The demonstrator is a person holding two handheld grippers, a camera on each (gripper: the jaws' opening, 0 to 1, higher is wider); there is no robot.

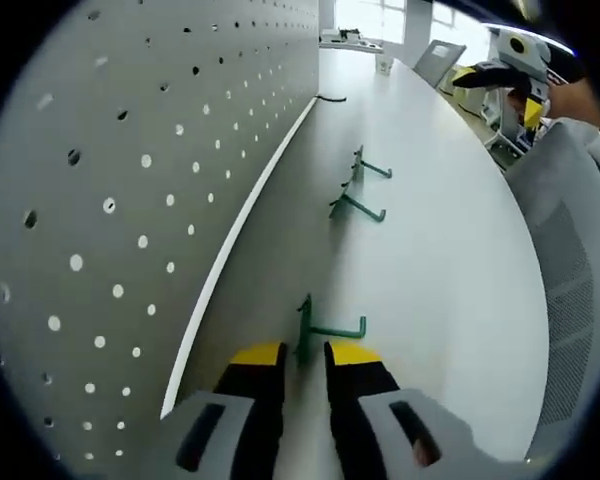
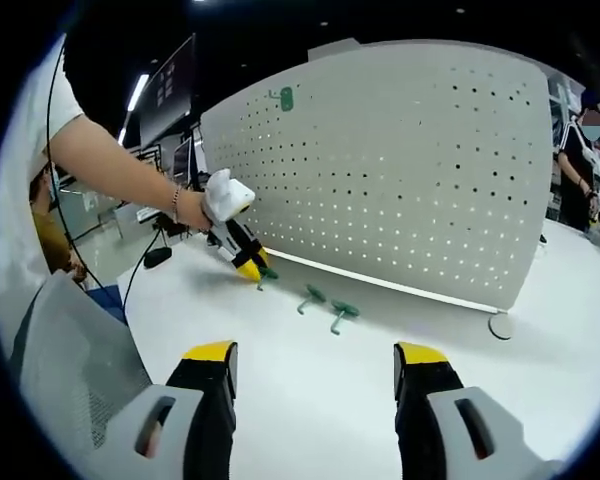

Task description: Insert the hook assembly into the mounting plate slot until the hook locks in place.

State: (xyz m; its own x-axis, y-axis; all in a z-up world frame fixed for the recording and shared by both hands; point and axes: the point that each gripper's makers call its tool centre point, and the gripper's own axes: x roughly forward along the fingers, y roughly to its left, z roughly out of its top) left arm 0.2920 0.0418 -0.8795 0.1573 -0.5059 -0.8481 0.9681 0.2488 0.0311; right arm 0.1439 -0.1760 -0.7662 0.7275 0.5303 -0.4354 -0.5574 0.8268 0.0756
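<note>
A green hook [image 1: 325, 328] stands on the white table [image 1: 440, 260] with its back plate between the yellow tips of my left gripper [image 1: 305, 352]. The jaws straddle the plate with a narrow gap on each side. The grey pegboard mounting plate [image 1: 130, 150] rises along the left. In the right gripper view, a hand holds the left gripper [image 2: 248, 264] down at that hook [image 2: 266, 272], in front of the pegboard [image 2: 400, 170]. My right gripper [image 2: 315, 365] hangs wide open above the table with nothing between its fingers. It appears far off as the right gripper [image 1: 500, 92].
Two more green hooks [image 1: 360, 208] [image 1: 366, 166] lie further along the table, seen as hooks [image 2: 312, 296] [image 2: 342, 312]. A green piece [image 2: 286, 98] sits high on the pegboard. A round foot [image 2: 500, 325] props the board. A grey mesh chair [image 2: 70, 360] stands at the table edge.
</note>
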